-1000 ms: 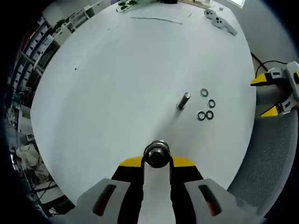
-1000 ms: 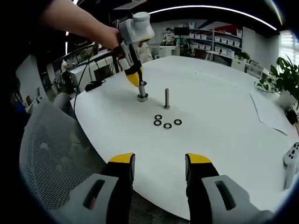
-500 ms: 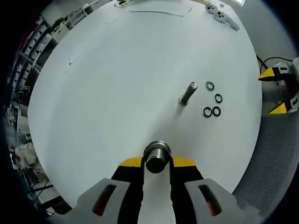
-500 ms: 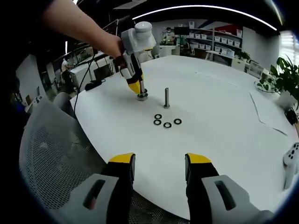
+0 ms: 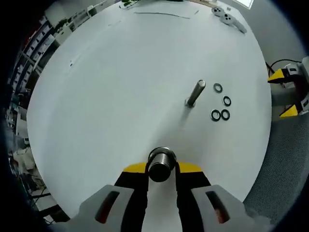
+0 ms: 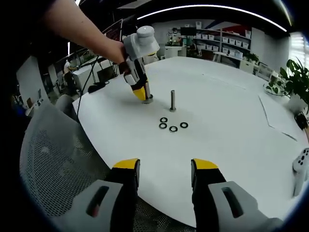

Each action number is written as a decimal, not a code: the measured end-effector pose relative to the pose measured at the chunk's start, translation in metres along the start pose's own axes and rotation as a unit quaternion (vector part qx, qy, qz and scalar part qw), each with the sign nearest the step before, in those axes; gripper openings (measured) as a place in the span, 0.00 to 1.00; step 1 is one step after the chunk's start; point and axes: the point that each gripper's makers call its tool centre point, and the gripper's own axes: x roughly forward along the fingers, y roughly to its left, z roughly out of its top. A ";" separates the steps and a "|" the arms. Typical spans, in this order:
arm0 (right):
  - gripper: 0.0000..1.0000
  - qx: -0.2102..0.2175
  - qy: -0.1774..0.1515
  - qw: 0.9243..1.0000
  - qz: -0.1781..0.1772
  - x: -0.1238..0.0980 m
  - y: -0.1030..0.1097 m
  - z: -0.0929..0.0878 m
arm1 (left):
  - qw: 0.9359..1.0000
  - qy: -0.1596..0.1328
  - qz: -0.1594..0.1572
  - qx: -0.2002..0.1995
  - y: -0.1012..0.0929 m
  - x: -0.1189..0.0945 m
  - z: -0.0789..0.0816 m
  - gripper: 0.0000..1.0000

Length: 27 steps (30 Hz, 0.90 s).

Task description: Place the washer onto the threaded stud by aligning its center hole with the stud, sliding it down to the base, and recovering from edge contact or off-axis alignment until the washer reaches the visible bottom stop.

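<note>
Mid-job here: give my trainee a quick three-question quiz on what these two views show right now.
1. How many washers lie loose on the table?
2. True or false: a washer is already on the free-standing stud.
3. The left gripper is shut on: A) a washer, B) a second stud, C) nothing.

Key: 1. Four. 2. False. 3. B. The right gripper is open, off the table's edge.

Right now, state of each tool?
Left tool: shut on a threaded stud standing on the white table.
Right tool: open, empty.
</note>
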 end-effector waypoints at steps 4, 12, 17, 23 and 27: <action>0.45 -0.001 0.003 1.000 0.000 0.000 0.000 -0.001 | 1.000 -0.009 0.001 -0.009 -0.001 -0.003 0.001 0.20; 0.45 -0.002 0.008 1.000 -0.002 0.001 0.000 -0.003 | 0.999 -0.044 0.017 0.000 0.001 -0.014 -0.001 0.23; 0.45 -0.004 0.010 1.000 -0.005 0.001 -0.001 -0.003 | 0.998 -0.064 0.021 -0.011 0.003 -0.024 -0.008 0.25; 0.45 -0.003 0.012 1.000 -0.006 0.001 -0.002 -0.004 | 0.995 -0.095 0.024 -0.031 -0.002 -0.036 -0.020 0.28; 0.45 -0.002 0.012 1.000 -0.007 0.001 -0.002 -0.004 | 0.992 -0.118 0.027 -0.042 -0.005 -0.045 -0.026 0.29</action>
